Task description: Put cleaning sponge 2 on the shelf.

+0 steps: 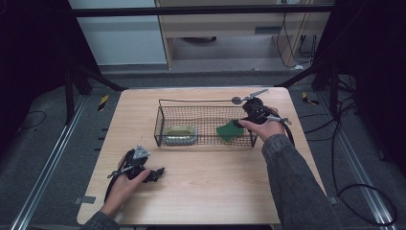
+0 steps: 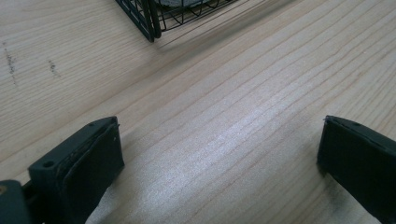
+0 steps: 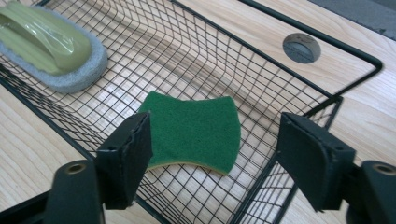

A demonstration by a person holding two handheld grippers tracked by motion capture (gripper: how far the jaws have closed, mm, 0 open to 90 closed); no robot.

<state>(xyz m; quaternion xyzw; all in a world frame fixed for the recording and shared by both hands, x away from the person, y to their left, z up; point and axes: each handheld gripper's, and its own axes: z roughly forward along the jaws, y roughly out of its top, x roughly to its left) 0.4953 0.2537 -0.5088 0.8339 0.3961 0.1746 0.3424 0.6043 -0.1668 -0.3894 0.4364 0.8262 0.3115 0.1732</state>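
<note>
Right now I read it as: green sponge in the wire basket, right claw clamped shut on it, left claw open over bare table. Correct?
Not quite: the right claw is open, not clamped. In the right gripper view its jaws stand apart on either side of the green sponge, which lies in the wire basket. The left claw is indeed open over bare table.

You face a light wooden square table [image 1: 201, 191] standing on dark grey carpeted floor [image 1: 38, 158]. Beyond its far edge stand a pale wooden cabinet [image 1: 230, 24] and a white panel [image 1: 119, 33]; black cables [image 1: 354, 191] trail at your right.
</note>
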